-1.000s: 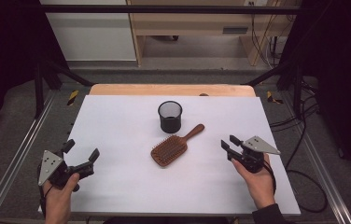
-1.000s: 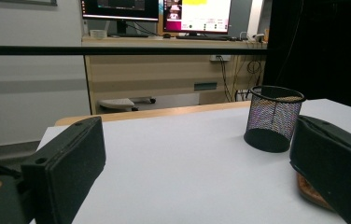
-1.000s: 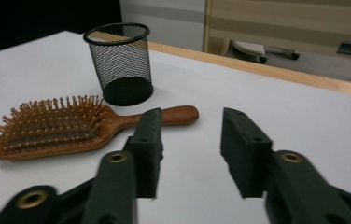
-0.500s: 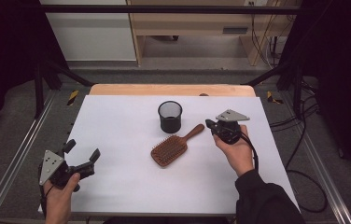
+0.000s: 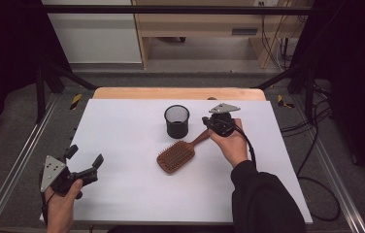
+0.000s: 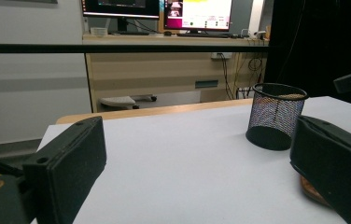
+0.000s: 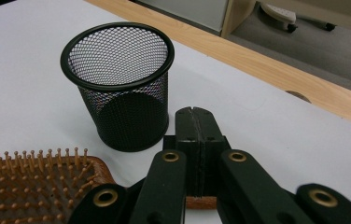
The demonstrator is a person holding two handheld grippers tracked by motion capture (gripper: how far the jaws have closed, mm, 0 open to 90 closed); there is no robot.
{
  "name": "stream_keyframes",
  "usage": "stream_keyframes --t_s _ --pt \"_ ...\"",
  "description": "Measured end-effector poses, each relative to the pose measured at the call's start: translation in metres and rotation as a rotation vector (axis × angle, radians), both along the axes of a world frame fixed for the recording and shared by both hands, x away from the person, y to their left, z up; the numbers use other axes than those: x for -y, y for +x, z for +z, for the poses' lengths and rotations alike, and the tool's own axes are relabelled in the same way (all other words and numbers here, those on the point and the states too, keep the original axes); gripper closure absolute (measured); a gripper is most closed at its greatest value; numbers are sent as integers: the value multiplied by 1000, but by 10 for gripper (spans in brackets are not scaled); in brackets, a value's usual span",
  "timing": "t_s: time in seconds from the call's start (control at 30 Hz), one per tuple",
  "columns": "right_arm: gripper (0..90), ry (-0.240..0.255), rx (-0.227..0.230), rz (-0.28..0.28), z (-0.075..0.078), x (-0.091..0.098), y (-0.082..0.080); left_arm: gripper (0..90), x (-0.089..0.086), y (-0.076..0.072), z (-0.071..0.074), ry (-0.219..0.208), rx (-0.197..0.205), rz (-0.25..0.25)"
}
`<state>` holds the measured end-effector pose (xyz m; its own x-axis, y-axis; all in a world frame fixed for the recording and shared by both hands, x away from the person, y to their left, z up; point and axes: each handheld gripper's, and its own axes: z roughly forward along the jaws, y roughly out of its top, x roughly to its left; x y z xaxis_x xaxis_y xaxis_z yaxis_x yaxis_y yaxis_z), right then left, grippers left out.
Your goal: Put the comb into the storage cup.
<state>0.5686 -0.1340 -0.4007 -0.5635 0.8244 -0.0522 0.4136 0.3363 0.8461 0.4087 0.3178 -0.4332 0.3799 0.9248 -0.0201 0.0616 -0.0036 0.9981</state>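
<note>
Two things lie on the white bench (image 5: 122, 131) in front of us: a black wire-mesh pen cup (image 5: 176, 121) standing upright toward the far middle, and a brown wooden paddle hairbrush (image 5: 176, 156) lying bristles-up just on our side of it, its handle running up and to the right, toward the right of the cup.

Our right hand-held gripper (image 5: 208, 122) is over the end of that handle, just right of the cup, with its grey three-cornered plate on top. In the right gripper view its two black jaws are pressed flat together, with no gap between the pads (image 7: 197, 135). They have just been closing. A short piece of the brown handle shows below the closed jaws, but it sits under them and not between the pads, so we do not count it as gripped. In that same view the mesh cup (image 7: 120, 84) stands just beyond and to the left of the tips, and the bristled head of the brush (image 7: 33, 186) fills the lower left corner.

Our left hand-held gripper (image 5: 83, 159) sits near the front left corner of the bench, well apart from both things. Its jaws stand wide with nothing between them; in the left gripper view only bare white surface lies in the gap, and the cup (image 6: 276, 114) is farther off to the right.
</note>
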Motion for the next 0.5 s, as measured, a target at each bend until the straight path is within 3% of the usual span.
stream_keyframes --t_s 0.5 --pt "900 -32 -66 21 -27 -20 11 38 -1 0 0 0 0 -2"
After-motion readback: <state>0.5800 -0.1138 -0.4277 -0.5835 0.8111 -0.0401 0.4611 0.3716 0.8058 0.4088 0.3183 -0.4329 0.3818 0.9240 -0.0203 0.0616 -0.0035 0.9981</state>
